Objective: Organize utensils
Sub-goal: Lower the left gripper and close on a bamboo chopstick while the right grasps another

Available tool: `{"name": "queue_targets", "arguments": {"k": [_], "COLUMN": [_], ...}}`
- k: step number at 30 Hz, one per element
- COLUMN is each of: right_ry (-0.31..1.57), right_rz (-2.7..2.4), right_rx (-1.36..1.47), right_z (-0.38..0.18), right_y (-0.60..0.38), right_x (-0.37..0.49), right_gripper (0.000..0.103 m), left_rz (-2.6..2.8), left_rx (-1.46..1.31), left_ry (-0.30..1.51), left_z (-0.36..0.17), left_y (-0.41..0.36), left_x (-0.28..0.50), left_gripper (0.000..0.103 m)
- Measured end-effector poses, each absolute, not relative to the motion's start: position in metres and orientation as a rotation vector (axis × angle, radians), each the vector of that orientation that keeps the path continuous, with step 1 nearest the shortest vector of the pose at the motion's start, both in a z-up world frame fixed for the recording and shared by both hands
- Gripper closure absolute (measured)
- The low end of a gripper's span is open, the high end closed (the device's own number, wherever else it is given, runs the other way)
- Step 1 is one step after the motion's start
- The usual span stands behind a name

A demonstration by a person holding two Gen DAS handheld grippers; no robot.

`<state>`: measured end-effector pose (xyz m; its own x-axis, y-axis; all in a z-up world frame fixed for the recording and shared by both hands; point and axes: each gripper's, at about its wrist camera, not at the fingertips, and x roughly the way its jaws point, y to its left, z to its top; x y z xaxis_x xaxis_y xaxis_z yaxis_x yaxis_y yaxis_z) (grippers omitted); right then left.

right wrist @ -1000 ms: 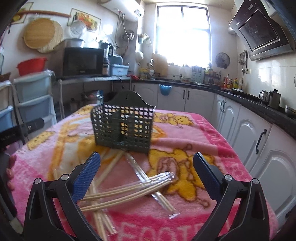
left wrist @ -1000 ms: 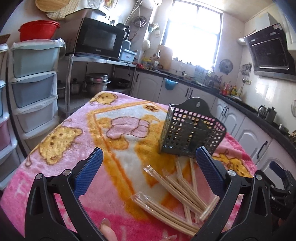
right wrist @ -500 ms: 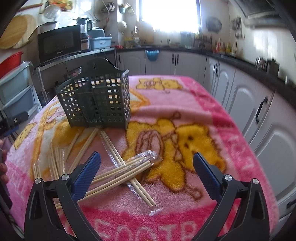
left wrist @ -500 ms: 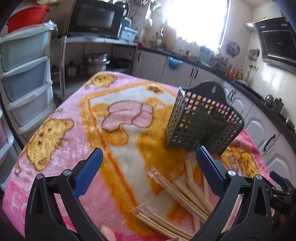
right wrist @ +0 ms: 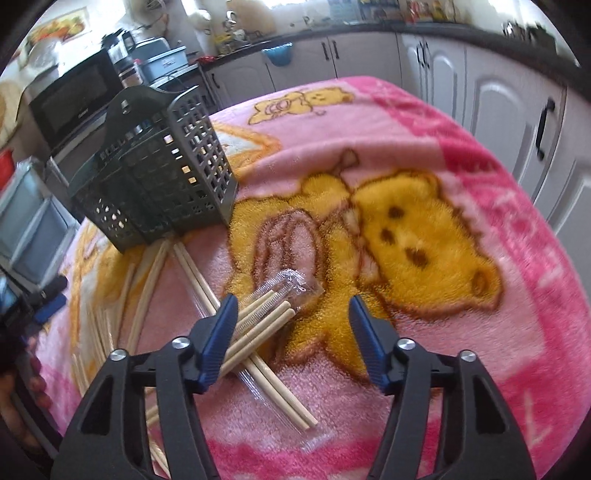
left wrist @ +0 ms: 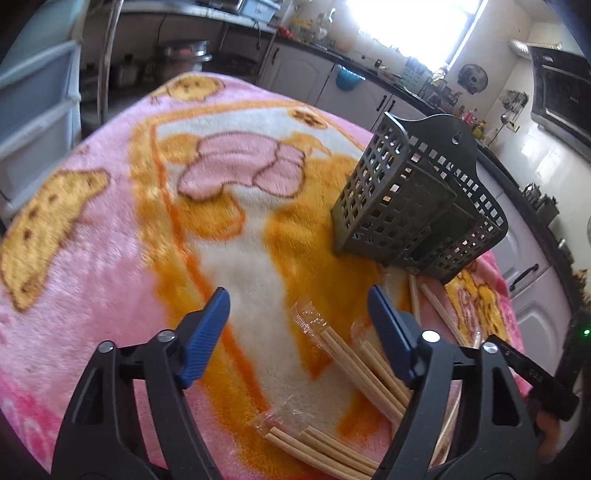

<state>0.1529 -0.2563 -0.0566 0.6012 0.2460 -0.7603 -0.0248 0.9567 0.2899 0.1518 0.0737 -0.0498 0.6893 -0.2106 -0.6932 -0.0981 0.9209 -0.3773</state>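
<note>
Basically, a pink bear blanket (right wrist: 424,155) covers the counter; the dark slotted caddy (left wrist: 417,206) stands on it, wrapped chopsticks (left wrist: 354,358) scattered just in front. The left hand-held gripper (left wrist: 299,332) and right hand-held gripper (right wrist: 290,332) both hover spread, holding nothing, over chopstick packets.

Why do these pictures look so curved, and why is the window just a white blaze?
Left wrist view: the fisheye lens bends the cabinets and blanket edges; the window is blown out by backlight; the blanket print is smeared by motion, while the tongs stay crisp. Right wrist view: the same bowing, dark corners, and a blurred bear print; the basket looks dim against the light.
</note>
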Motion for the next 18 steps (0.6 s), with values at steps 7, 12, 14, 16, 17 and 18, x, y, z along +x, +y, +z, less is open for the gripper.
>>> {"name": "queue_targets", "arguments": {"k": [7,12,14,16,17,18], "right_ry": [0.945,0.946,0.942,0.938,0.934,0.929], "right_rz": [0.165,0.177,0.177,0.180,0.179,0.177], "right_rx": [0.370,0.418,0.429,0.445,0.445,0.447], "right_z": [-0.065,-0.067,-0.068,-0.068,-0.068,-0.067], "right_y": [-0.269,-0.282,-0.287,-0.292,-0.295,-0.297], "right_x": [0.161,0.163,0.163,0.164,0.164,0.164], "right_gripper": [0.076,0.089,0.093,0.095,0.095,0.096], "left_rz": [-0.117,-0.139,-0.142,-0.150,-0.147,-0.145], "left_rx": [-0.487,-0.518,-0.518,-0.523,-0.523,-0.522], "left_ry": [0.874,0.917,0.924,0.938,0.940,0.941], "left_z": [-0.061,-0.068,-0.070,-0.073,-0.074,-0.075], "left_y": [0.079,0.077,0.077,0.076,0.077,0.077], "left_x": [0.163,0.169,0.171,0.173,0.174,0.175], "left_gripper": [0.045,0.055,0.063,0.067,0.071,0.074]}}
